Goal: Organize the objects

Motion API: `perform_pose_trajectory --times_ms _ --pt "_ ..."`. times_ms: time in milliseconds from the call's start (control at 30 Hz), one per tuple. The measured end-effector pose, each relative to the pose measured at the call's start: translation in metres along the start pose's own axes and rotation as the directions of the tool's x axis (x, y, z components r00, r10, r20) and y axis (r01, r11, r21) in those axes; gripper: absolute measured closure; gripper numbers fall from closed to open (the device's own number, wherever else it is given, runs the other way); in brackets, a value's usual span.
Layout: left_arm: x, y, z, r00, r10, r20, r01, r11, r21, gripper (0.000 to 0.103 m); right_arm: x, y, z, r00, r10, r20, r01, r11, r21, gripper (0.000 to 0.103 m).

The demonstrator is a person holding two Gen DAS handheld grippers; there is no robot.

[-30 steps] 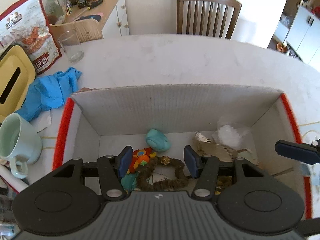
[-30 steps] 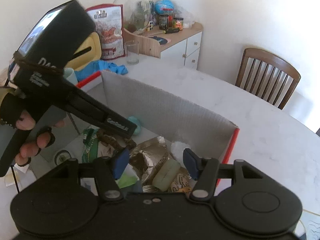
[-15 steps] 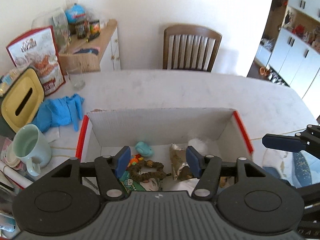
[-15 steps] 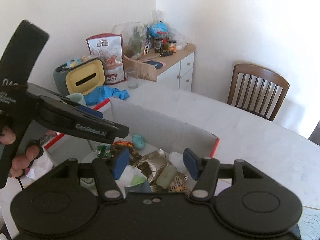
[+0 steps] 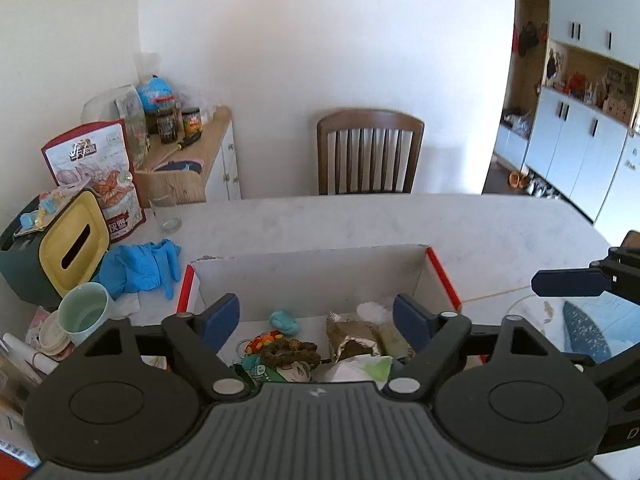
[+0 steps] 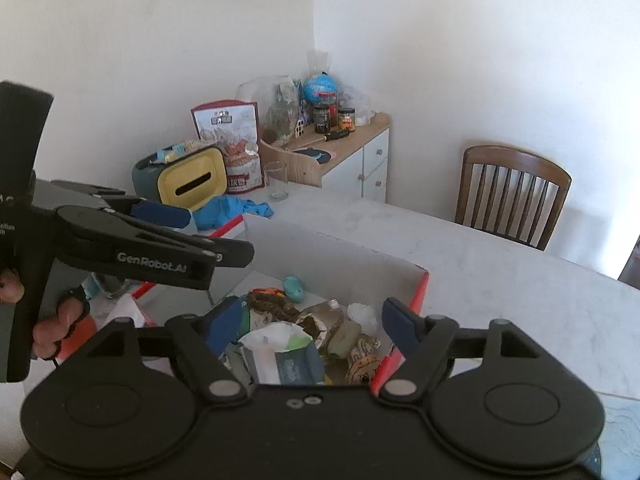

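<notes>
A: Which step is in hand?

B: Judged from the layout, a pause between placements. The cardboard box [image 5: 304, 276] on the white table [image 5: 360, 220] already holds a clutter of small things: a teal oval object [image 5: 284, 321], a brown braided ring [image 5: 290, 353], a crumpled foil wrapper [image 5: 352, 340] and a white-and-green packet [image 6: 280, 346]. Both tools hover above the box, apart from its contents.

A: State of the fingers?

B: The left gripper [image 5: 316, 320] has its jaws opening and nothing between its blue pads [image 5: 220, 316]; the box contents show only behind the gap. The right gripper [image 6: 310, 324] is likewise opening and empty. A hand [image 6: 56, 322] holding the left tool's handle shows at the left edge of the right wrist view.

A: What does the next move call for?

B: Probably a loose item outside the box. The blue gloves [image 5: 138, 268] lie on the table just left of the box's red rim; the glass [image 5: 165, 212] and the green mug [image 5: 84, 314] stand further left. Whichever is chosen, a gripper must swing left, clear of the box wall, and descend with its jaws spread.

A: Where do the gloves lie relative to the fingers?

B: Up and to the left of the left pads, well apart, and untouched.
</notes>
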State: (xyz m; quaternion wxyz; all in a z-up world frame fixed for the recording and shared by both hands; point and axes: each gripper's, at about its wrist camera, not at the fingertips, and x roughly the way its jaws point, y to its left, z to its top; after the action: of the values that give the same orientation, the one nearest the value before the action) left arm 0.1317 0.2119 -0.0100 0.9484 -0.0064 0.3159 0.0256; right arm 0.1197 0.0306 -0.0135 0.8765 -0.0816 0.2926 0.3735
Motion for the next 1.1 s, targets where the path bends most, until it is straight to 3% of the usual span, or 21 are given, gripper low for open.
perform_pose_trajectory --times_ms 133,200,333,1100 --pt "-0.013 -0.003 -0.007 1.000 -0.003 0.029 0.003 1.000 -0.016 0.012 -0.013 -0.001 -0.007 1.000 0.006 0.017 -0.006 1.000 0.010 0.019" --pt "-0.018 -0.004 -0.011 0.999 -0.003 0.040 0.004 1.000 -0.022 0.004 -0.019 -0.002 -0.011 1.000 0.010 0.024 -0.011 1.000 0.017 0.013" --pt "-0.028 -0.008 -0.019 0.998 -0.016 0.063 0.017 1.000 -0.025 0.000 -0.031 -0.003 -0.020 0.999 0.017 0.045 -0.019 0.999 0.034 0.001" --pt "-0.072 -0.029 -0.064 0.991 0.021 0.131 -0.016 0.999 -0.038 0.000 -0.069 -0.005 -0.045 0.998 0.014 0.069 -0.018 0.998 0.067 0.001"
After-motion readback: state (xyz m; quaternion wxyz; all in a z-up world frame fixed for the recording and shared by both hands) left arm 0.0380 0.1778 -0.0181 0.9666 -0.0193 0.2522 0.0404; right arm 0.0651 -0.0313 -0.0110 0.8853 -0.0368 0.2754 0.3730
